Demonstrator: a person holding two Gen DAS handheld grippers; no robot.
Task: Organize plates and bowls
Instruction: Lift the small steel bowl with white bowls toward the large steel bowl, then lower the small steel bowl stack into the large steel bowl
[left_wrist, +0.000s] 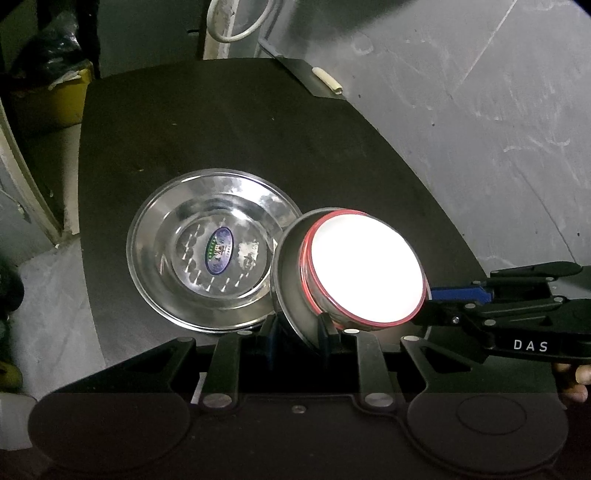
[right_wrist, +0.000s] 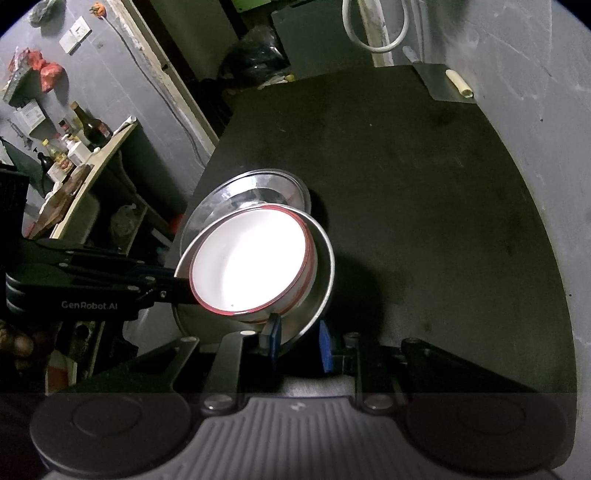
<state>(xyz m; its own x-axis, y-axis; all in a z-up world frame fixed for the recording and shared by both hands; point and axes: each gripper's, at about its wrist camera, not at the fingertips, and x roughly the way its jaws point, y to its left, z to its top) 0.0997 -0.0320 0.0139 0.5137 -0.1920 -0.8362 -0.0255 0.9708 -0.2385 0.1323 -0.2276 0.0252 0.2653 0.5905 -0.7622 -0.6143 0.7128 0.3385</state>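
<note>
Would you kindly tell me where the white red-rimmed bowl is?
In both views the white red-rimmed bowl sits inside a tilted steel plate, right of the flat steel plate.

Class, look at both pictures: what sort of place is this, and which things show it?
Probably a home kitchen or utility corner: bottles crowd a side shelf, and steel plates sit on a dark table.

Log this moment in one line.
left gripper: shut on plate | right gripper: shut on plate | bowl: in tilted plate | second plate: on table
</note>
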